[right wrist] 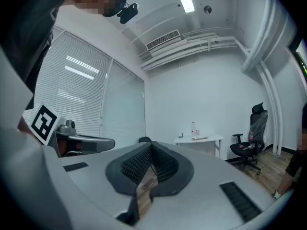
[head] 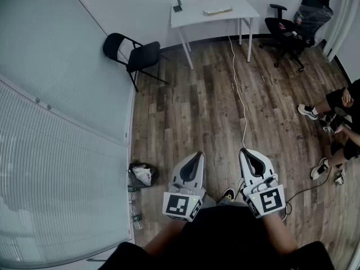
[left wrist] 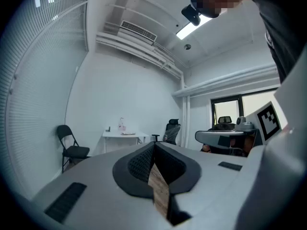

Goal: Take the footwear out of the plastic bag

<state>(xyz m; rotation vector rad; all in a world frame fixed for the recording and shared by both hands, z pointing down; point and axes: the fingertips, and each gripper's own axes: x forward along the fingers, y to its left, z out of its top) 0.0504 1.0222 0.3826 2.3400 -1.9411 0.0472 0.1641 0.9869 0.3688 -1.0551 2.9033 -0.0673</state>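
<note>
A dark plastic bag point(head: 142, 174) lies on the wooden floor by the left wall, with something white showing in its mouth; what is inside I cannot make out. My left gripper point(head: 196, 154) and right gripper point(head: 245, 150) are held side by side, level, well above the floor and to the right of the bag. Both are shut with nothing between the jaws. In the left gripper view the left gripper point(left wrist: 153, 145) has its dark pads meeting at the tip. The right gripper view shows the right gripper point(right wrist: 149, 145) closed the same way.
A white table point(head: 194, 16) stands at the far wall, a black folding chair point(head: 133, 53) to its left, an office chair point(head: 292, 24) to its right. A white cable point(head: 241, 94) runs along the floor. A person's legs and shoes point(head: 329, 122) rest at the right edge.
</note>
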